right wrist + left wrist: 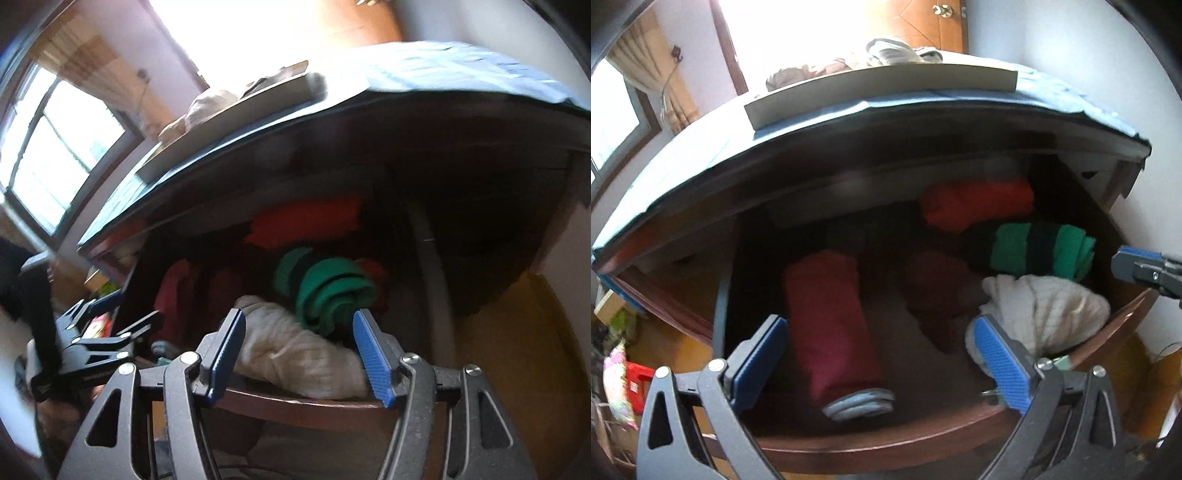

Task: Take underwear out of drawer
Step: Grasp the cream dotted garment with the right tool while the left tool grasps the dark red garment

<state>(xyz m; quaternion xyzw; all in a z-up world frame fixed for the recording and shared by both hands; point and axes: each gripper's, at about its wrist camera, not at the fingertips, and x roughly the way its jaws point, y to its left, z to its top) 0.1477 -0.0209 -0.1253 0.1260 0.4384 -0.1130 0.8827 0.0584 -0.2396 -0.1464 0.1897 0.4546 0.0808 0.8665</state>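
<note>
The wooden drawer (pixel 886 441) stands pulled out, with rolled underwear inside. A maroon roll (pixel 831 317) with a grey waistband lies front left, and a darker maroon roll (pixel 938 291) sits beside it. An orange-red roll (pixel 975 203) rests at the back, a green-and-black striped roll (pixel 1041 251) at the right, and a white bundle (pixel 1049 310) front right. My left gripper (pixel 882 356) hovers open over the maroon roll without touching it. My right gripper (pixel 299 354) is open above the white bundle (pixel 295 354), just short of the green roll (pixel 325 291).
The dresser top (pixel 701 147) is covered by a blue cloth and carries a flat pale board (pixel 879 88) with crumpled clothes on it. A window (pixel 62 147) and curtain are at the left. Boxes and bags (pixel 620 354) clutter the floor at the left.
</note>
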